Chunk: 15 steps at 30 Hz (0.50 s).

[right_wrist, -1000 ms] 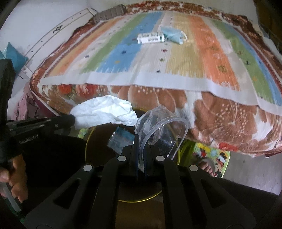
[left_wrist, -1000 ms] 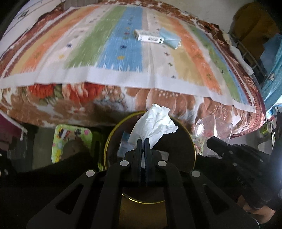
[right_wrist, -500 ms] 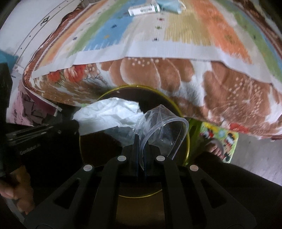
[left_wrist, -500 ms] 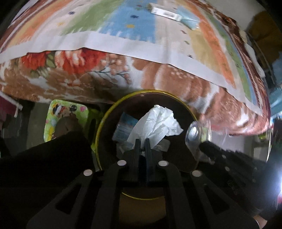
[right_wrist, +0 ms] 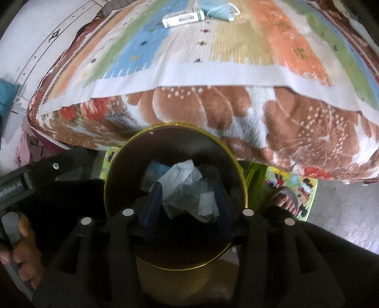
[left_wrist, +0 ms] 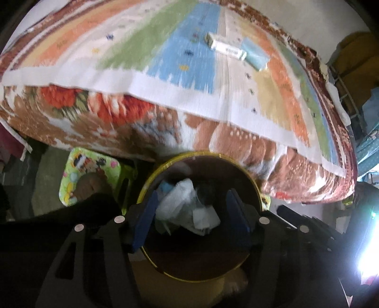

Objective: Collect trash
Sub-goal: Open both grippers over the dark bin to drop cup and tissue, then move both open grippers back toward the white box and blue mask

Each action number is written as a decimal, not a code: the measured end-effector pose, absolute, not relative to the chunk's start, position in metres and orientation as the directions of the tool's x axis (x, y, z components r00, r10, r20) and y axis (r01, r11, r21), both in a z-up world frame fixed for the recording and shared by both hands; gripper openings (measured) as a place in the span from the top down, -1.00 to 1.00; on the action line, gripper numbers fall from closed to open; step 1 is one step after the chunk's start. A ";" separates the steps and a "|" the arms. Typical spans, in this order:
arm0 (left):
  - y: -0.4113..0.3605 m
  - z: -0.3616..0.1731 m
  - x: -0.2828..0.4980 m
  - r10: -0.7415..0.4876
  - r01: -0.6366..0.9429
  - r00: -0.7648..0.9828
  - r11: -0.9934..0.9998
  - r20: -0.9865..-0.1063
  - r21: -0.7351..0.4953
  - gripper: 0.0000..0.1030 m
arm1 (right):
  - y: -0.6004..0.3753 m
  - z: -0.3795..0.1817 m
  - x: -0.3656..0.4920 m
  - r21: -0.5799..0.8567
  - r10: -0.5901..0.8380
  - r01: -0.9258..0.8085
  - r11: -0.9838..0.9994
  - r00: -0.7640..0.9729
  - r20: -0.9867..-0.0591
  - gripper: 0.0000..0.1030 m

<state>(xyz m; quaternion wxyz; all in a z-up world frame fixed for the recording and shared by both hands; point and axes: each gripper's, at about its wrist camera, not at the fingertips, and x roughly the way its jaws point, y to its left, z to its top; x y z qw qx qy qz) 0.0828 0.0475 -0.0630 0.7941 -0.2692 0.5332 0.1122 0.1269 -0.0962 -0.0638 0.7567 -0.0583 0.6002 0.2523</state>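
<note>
A round bin with a yellow rim (left_wrist: 163,170) (right_wrist: 132,144) stands on the floor against the bed. White tissue (left_wrist: 182,199) (right_wrist: 180,173) and clear plastic wrap (right_wrist: 187,194) lie inside it with other scraps. My left gripper (left_wrist: 191,213) is open and empty above the bin. My right gripper (right_wrist: 187,203) is open and empty above the bin too. A white box (left_wrist: 227,47) (right_wrist: 183,17) and a blue face mask (left_wrist: 255,55) (right_wrist: 218,9) lie far up on the striped bedspread.
The bed with the striped cover (left_wrist: 165,71) (right_wrist: 236,59) and floral blanket fills the upper view. A green cartoon-print stool (left_wrist: 90,170) (right_wrist: 293,189) stands by the bin with a bare foot (right_wrist: 284,201) on it. The left gripper's body (right_wrist: 28,182) shows at the right wrist view's left.
Both grippers opened. The tissue dropped from the left one and the clear plastic from the right one into the bin.
</note>
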 end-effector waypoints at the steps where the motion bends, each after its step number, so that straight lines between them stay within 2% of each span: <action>1: 0.049 -0.055 0.082 -0.073 -0.463 0.438 0.836 -0.896 -0.295 -0.18 | -0.097 -0.061 0.128 0.215 0.317 -0.455 0.864 0.160 -0.935 -0.01; 4: 0.045 -0.034 0.087 -0.028 -0.393 0.514 0.881 -0.857 -0.265 -0.39 | -0.097 -0.047 0.131 0.167 0.301 -0.480 0.861 0.217 -0.929 -0.07; 7: 0.046 -0.023 0.090 0.006 -0.376 0.541 0.896 -0.841 -0.235 -0.45 | -0.096 -0.032 0.137 0.134 0.299 -0.494 0.859 0.272 -0.915 -0.15; 11: 0.048 -0.011 0.095 0.050 -0.356 0.563 0.916 -0.825 -0.187 -0.56 | -0.098 -0.009 0.143 0.070 0.291 -0.506 0.860 0.374 -0.881 -0.16; 15: 0.048 -0.005 0.102 0.051 -0.308 0.570 0.939 -0.820 -0.156 -0.83 | -0.099 0.006 0.151 0.051 0.304 -0.519 0.853 0.416 -0.857 -0.35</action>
